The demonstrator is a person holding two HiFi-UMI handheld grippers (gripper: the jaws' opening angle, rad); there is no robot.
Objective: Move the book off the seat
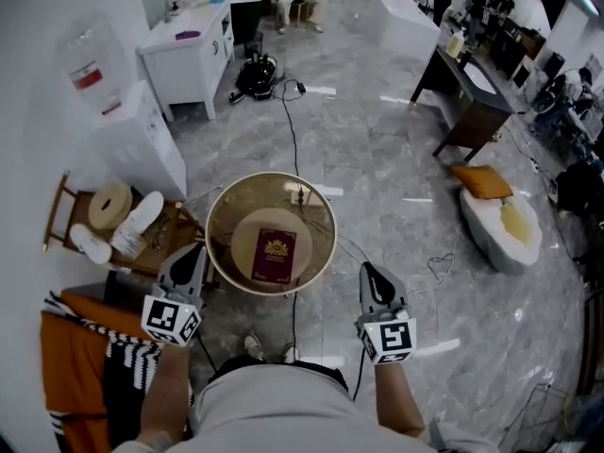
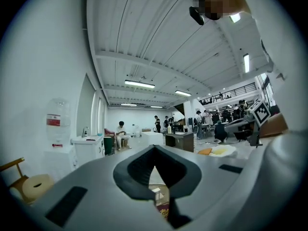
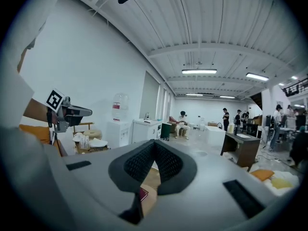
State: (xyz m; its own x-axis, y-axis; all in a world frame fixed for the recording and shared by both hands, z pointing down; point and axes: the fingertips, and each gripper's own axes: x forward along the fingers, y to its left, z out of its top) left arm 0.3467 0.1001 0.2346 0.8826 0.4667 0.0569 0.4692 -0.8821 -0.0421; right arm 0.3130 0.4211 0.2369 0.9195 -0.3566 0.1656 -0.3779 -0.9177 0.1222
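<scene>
A dark red book (image 1: 274, 256) with a gold crest lies flat in the middle of the round tan seat (image 1: 226, 206). My left gripper (image 1: 193, 250) hovers at the seat's left rim and my right gripper (image 1: 371, 270) just off its right rim. Both are above the seat and apart from the book. In the left gripper view the jaws of the left gripper (image 2: 154, 148) meet at the tip with nothing between them, and the book (image 2: 162, 210) shows below. In the right gripper view the right gripper (image 3: 155, 143) also looks shut and empty, over the book (image 3: 143, 194).
A wooden chair (image 1: 66, 215) with rolls and white slippers stands left of the seat. An orange striped cloth (image 1: 75, 366) lies at lower left. A water dispenser (image 1: 113, 92) and white cabinet (image 1: 189, 50) stand behind. A cable (image 1: 293, 130) crosses the floor. A white cushion (image 1: 500, 220) sits right.
</scene>
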